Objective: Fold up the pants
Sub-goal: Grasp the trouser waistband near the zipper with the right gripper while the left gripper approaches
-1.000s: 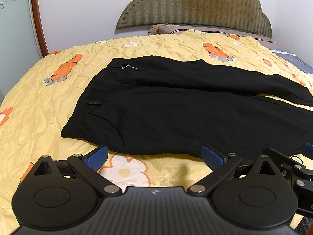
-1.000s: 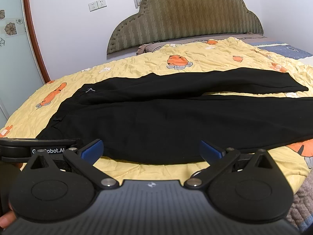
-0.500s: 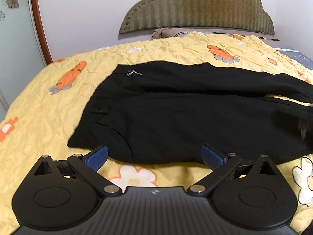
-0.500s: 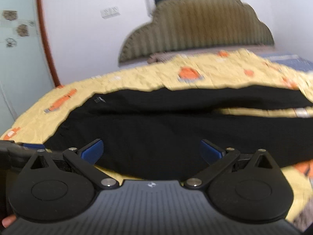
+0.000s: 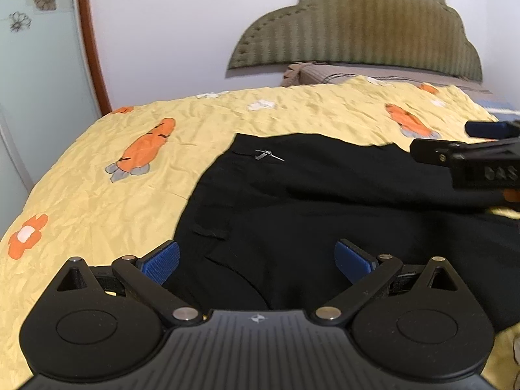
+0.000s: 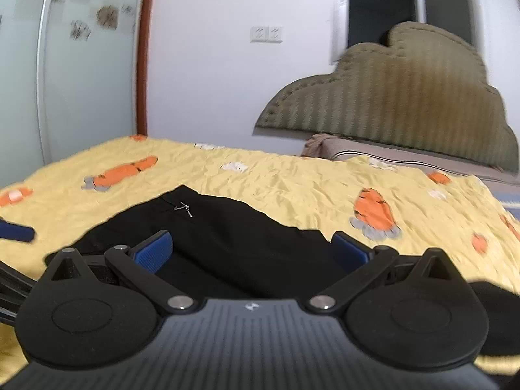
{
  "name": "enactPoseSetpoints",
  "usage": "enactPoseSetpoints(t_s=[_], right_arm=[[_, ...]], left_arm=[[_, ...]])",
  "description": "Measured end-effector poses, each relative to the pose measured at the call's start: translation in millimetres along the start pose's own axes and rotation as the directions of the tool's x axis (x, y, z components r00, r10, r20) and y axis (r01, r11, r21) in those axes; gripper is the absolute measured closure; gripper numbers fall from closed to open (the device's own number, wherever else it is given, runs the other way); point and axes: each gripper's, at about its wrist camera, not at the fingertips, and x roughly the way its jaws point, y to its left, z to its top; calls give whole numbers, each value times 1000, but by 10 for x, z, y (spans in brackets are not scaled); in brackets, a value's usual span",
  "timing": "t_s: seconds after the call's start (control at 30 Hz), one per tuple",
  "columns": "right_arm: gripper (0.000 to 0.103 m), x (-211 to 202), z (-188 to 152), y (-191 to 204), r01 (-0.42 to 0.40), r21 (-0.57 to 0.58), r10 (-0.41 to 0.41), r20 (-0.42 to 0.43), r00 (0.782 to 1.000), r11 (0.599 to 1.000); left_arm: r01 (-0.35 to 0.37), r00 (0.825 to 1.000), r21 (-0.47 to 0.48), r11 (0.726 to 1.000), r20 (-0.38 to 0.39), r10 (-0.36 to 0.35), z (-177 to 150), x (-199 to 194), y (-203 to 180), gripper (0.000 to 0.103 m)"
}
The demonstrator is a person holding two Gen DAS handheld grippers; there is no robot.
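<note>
Black pants [image 5: 325,201] lie flat on the yellow bedspread, waistband to the left, legs running off to the right. A metal zipper pull [image 5: 268,155] shows near the waistband's far corner. My left gripper [image 5: 256,261] is open and empty, low over the near waistband edge. My right gripper [image 6: 252,250] is open and empty, over the pants [image 6: 227,234] near the zipper pull [image 6: 185,208]. The right gripper also shows at the right edge of the left wrist view [image 5: 477,156]. The left gripper's blue finger [image 6: 16,232] shows at the left of the right wrist view.
The yellow bedspread [image 5: 97,195] has orange carrot and flower prints. A green padded headboard [image 5: 357,32] and a brown pillow [image 5: 308,73] stand at the back. A white wall and a glass door with a wooden frame [image 5: 87,39] are at the left.
Both grippers have moved forward and left over the pants toward the waistband. The right gripper has swung in from the right and now shows in the left wrist view.
</note>
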Motion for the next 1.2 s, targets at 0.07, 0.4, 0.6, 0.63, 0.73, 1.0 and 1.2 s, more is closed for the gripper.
enactPoseSetpoints(t_s=[0.07, 0.4, 0.6, 0.63, 0.73, 1.0, 1.2], right_arm=[[0, 269, 90, -101, -31, 20, 32, -41, 999, 999], [6, 1549, 306, -501, -233, 105, 249, -177, 952, 967], [23, 2236, 407, -468, -259, 0, 247, -294, 923, 966], [23, 2336, 425, -453, -259, -10, 243, -308, 920, 966], [34, 2633, 457, -417, -278, -5, 258, -352, 900, 961], [58, 3096, 400, -323, -352, 69, 346, -440, 829, 933], [90, 2840, 412, -107, -340, -100, 275, -403, 873, 935]], left_arm=[[-11, 1000, -4, 1000, 19, 11, 42, 33, 44, 1], [-27, 999, 0, 1000, 43, 27, 252, 330, 109, 1], [-33, 999, -13, 999, 43, 33, 313, 487, 189, 1], [-33, 999, -15, 999, 42, 34, 315, 509, 207, 1], [-36, 999, -29, 999, 39, 37, 313, 569, 272, 1], [-49, 999, -58, 997, 15, 50, 304, 657, 400, 1], [0, 999, -63, 998, 34, 2, 464, 745, 456, 1]])
